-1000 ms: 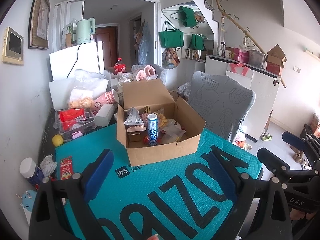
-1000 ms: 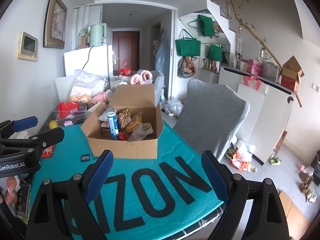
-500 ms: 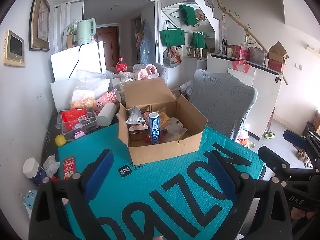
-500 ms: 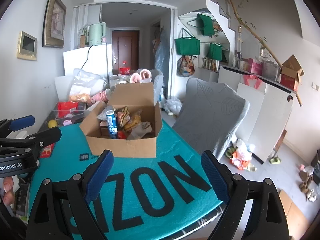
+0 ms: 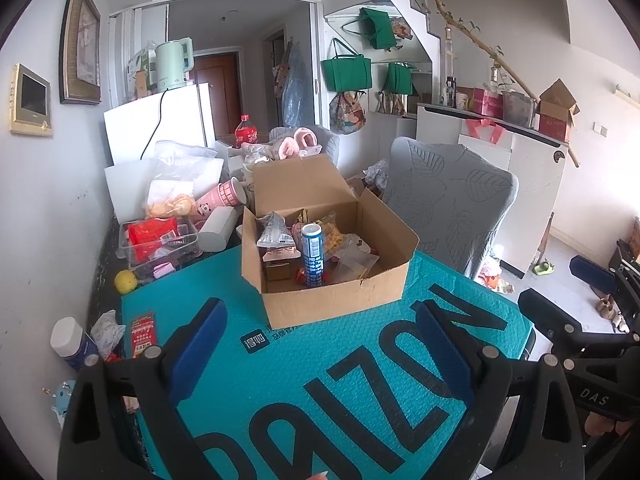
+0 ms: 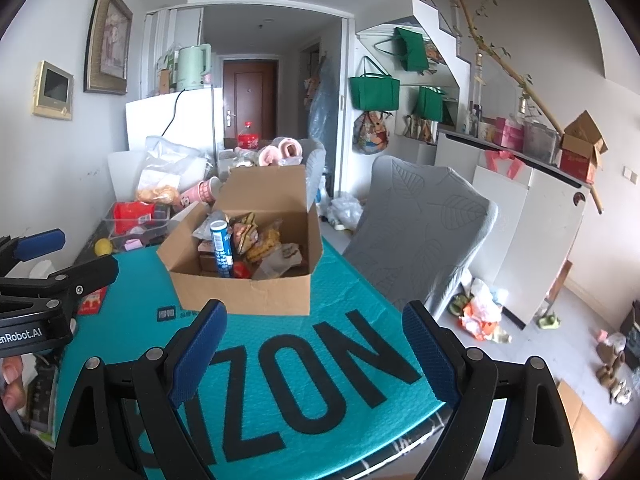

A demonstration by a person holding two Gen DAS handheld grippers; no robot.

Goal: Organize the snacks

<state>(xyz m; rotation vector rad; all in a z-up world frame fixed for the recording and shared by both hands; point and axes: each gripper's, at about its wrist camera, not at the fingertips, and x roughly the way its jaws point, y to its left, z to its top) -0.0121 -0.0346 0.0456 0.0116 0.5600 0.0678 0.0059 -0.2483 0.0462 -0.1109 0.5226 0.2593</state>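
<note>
An open cardboard box [image 5: 320,300], flaps raised, stands on the far half of a teal bubble mat [image 5: 320,380] printed with large black letters; it holds mixed snacks: 1 upright blue-and-white snack tube [image 5: 313,256] near the box's front wall, a silver packet [image 5: 274,232] to the tube's left, yellow-wrapped packets [image 6: 266,242] behind the tube, and crumpled clear wrappers to its right. Left of the box, off the mat, a clear plastic bin [image 5: 160,240] holds red packets; a yellow fruit [image 5: 125,281] lies in front of that bin, a pink paper cup [image 5: 230,194] lies on its side behind it, and a red sachet [image 5: 143,334] rests on the mat's left edge. Nearer than the box, the left gripper [image 5: 320,344] and the right gripper [image 6: 316,344] hang above the mat, each with blue-padded jaws spread wide and nothing between them, neither touching the box. Right of the box stands a chair with a grey leaf-patterned cover [image 5: 448,208]. Behind the box: a white fridge [image 5: 160,124] bearing a pale green kettle [image 5: 174,64], a brown door down a hallway, green bags [image 5: 347,74] hung on the wall, and white cabinets [image 6: 528,232] under a staircase.
</note>
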